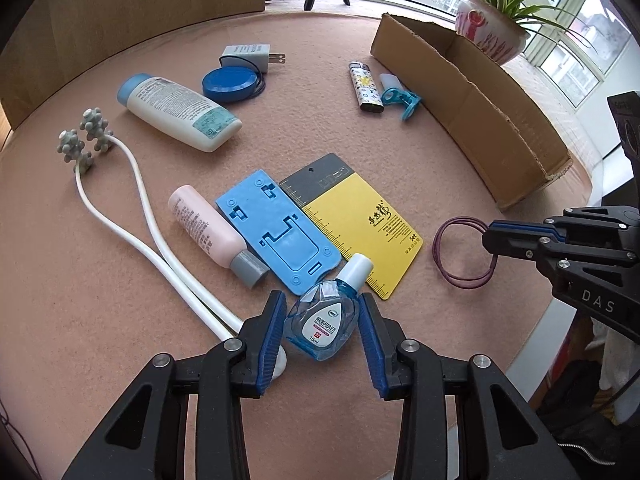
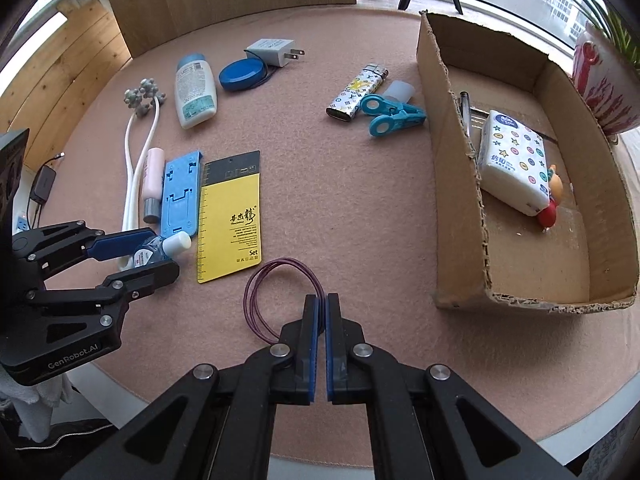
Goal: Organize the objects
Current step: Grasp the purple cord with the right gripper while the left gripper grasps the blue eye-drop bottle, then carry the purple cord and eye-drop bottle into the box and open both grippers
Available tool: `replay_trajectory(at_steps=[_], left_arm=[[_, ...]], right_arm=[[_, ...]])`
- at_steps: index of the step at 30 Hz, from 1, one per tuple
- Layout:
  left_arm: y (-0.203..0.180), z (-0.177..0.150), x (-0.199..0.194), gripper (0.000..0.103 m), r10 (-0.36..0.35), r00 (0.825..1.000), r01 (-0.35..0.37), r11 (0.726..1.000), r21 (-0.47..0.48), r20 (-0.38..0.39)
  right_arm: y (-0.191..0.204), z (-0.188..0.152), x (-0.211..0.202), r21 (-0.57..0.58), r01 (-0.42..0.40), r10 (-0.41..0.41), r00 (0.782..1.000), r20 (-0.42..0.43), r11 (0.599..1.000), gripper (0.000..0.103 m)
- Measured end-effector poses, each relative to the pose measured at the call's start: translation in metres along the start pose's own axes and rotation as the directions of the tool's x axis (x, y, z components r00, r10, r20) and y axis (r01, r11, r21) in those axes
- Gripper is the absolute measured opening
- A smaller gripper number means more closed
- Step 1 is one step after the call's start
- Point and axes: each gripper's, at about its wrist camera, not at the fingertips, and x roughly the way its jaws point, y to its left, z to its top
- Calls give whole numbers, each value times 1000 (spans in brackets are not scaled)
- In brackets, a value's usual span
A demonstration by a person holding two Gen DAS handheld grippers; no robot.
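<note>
My left gripper [image 1: 322, 304] is open around a small blue eye-drop bottle [image 1: 324, 320] with a white cap that lies on the pink mat; both pads stand just beside it. It also shows in the right wrist view [image 2: 154, 250]. My right gripper [image 2: 321, 302] is shut on a purple rubber band [image 2: 280, 280], which also shows in the left wrist view [image 1: 464, 252]. An open cardboard box [image 2: 460, 200] at the right holds a tissue pack [image 2: 514, 160], a pen and a small toy.
On the mat lie a yellow ruler card [image 1: 360, 228], a blue phone stand [image 1: 276, 236], a pink bottle [image 1: 208, 232], a white massager [image 1: 132, 200], a white lotion bottle [image 1: 180, 112], a blue lid, a charger, a lighter [image 1: 366, 88] and a blue clip. A potted plant [image 1: 492, 28] stands behind the box.
</note>
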Motion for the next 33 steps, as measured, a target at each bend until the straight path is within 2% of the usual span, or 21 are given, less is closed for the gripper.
replay_trajectory(at_steps=[5,9,15,23,28,33], left_arm=[[2,4,-11,40,-16,1000,17,999,-30,22],[2,12,-20,40,-20,999,22,999,-45,45],[2,27,-28,40,-34,997,39,996,-76,71],[-12,59,-32,40,-40,994,47,997,-67,106],[-31,91,-32,40,-54,989,60,997,-43,139],[-54,127,-27,40,-71,982,78,997,-30,176]], right_arm=[[1,-8,-19,19,-39,38,998,40,999,3],[11,14,-22,23,-63,61,994,87,998,3],[4,24,-45,30,-84,79,985,152,996,3],[-28,34,-69,82,-89,69,973,222,993,3],[-56,40,-83,124,-77,42,963,268,989,3],[-88,41,-87,168,-55,7,961,278,984,3]])
